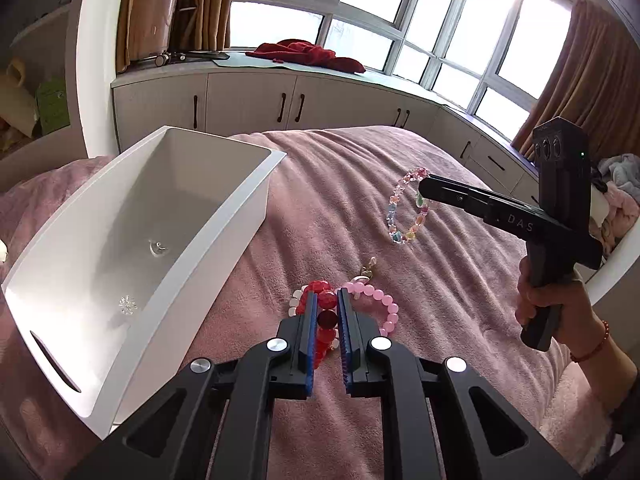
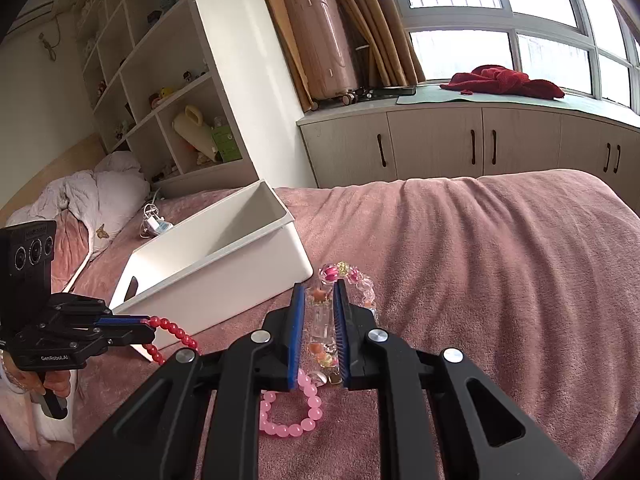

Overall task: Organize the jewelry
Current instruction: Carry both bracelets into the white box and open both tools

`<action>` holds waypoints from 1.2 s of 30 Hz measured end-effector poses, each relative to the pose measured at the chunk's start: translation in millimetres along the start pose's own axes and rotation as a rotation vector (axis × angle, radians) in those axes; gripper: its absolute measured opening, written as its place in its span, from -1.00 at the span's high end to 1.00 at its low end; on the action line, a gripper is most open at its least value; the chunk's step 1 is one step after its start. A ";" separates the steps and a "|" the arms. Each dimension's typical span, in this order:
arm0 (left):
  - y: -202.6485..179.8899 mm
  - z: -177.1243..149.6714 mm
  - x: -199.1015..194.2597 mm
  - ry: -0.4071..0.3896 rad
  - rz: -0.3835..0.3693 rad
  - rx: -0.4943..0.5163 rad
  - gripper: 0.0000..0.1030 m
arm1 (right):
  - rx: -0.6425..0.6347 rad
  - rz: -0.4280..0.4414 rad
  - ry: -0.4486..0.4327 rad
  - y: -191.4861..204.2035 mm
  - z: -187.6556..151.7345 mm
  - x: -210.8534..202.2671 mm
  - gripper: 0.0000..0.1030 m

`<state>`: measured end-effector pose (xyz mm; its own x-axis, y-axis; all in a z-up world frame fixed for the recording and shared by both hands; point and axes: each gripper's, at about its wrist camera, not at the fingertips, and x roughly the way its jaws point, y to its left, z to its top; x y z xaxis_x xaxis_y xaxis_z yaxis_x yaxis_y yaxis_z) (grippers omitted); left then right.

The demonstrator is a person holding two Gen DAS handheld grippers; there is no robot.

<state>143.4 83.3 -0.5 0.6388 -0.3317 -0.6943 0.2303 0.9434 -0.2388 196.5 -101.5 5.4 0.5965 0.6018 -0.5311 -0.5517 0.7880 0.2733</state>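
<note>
My left gripper [image 1: 327, 300] is shut on a red bead bracelet [image 1: 325, 320]; it also shows in the right wrist view [image 2: 174, 334], hanging from the left gripper [image 2: 147, 322]. My right gripper [image 2: 317, 292] is shut on a multicoloured clear bead bracelet [image 2: 322, 320], seen held above the bed in the left wrist view [image 1: 406, 208] by the right gripper [image 1: 422, 186]. A pink bead bracelet [image 2: 292, 412] lies on the pink blanket, also in the left wrist view [image 1: 378, 304]. A white bin [image 1: 256, 184] stands at the left with small clear pieces inside [image 1: 128, 305].
The bin [image 2: 288, 216] sits on the pink blanket [image 2: 500, 280]. A charger and cable [image 2: 154, 222] lie behind it, next to a crumpled white quilt [image 2: 108, 192]. Cabinets [image 1: 248, 100], a red cloth [image 1: 308, 54] and shelves [image 2: 160, 80] are beyond the bed.
</note>
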 end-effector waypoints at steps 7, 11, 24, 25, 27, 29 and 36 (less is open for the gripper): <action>19.3 9.2 -50.3 -0.073 0.022 -0.034 0.72 | -0.063 0.031 -0.041 45.6 22.3 -20.0 0.71; 29.6 13.6 -78.8 -0.101 0.041 -0.049 0.72 | -0.076 0.058 -0.054 72.1 38.7 -19.6 0.71; 101.9 28.3 -115.0 -0.174 0.118 -0.194 0.72 | -0.098 0.112 -0.005 156.5 93.8 41.3 0.71; 106.1 28.7 -114.6 -0.172 0.125 -0.199 0.72 | -0.103 0.111 0.008 162.0 95.1 48.2 0.71; 114.7 29.6 -112.3 -0.158 0.132 -0.203 0.72 | -0.114 0.106 0.034 171.0 97.1 63.4 0.71; 122.3 30.9 -103.5 -0.138 0.148 -0.191 0.72 | -0.120 0.099 0.057 179.2 97.7 79.0 0.71; 139.5 33.4 -64.5 -0.067 0.206 -0.187 0.72 | -0.106 0.083 0.138 189.6 96.5 127.2 0.71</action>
<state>158.8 236.0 33.7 0.7065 -0.1271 -0.6962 -0.0447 0.9738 -0.2231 224.0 137.0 67.1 0.4650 0.6346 -0.6173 -0.6579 0.7142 0.2387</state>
